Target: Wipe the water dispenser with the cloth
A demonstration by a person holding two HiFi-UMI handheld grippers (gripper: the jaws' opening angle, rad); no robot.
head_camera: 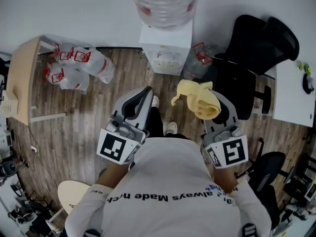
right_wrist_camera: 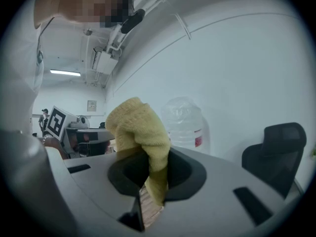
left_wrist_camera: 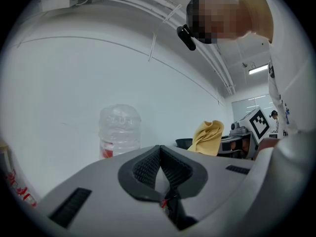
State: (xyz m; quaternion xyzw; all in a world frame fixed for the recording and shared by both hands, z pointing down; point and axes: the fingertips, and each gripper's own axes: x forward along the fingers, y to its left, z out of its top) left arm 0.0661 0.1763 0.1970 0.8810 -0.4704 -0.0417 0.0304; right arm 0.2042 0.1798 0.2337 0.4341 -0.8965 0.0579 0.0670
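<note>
The right gripper [right_wrist_camera: 150, 179] pinches the yellow cloth [right_wrist_camera: 138, 127]. Its jaws are closed on a fold of it, and the rest bunches up above and ahead of the jaw tips. In the head view the cloth [head_camera: 200, 100] covers the tip of the right gripper [head_camera: 213, 102] and droops off toward its inner side.

The left gripper [left_wrist_camera: 160, 152] has its jaws pressed together. The ribbed pads meet at the tip with nothing between them. In the head view the left gripper [head_camera: 147, 92] sits beside the right one, apart from it, and both point forward.

The water dispenser [head_camera: 167, 46] stands ahead of both grippers against the white wall, well apart from either tip and roughly in line with the gap between them. A clear bottle [head_camera: 163, 1] sits on top of it. From the left gripper view the bottle [left_wrist_camera: 118, 132] rises beyond the jaws, left of their tip. From the right gripper view the bottle [right_wrist_camera: 185, 125] shows just behind the cloth, to its right. Neither the cloth nor a gripper touches the dispenser.

A black chair [head_camera: 256, 46] stands ahead of the right gripper on its outer side. A heap of clear plastic with red markings [head_camera: 74, 65] lies ahead of the left gripper on its outer side.
</note>
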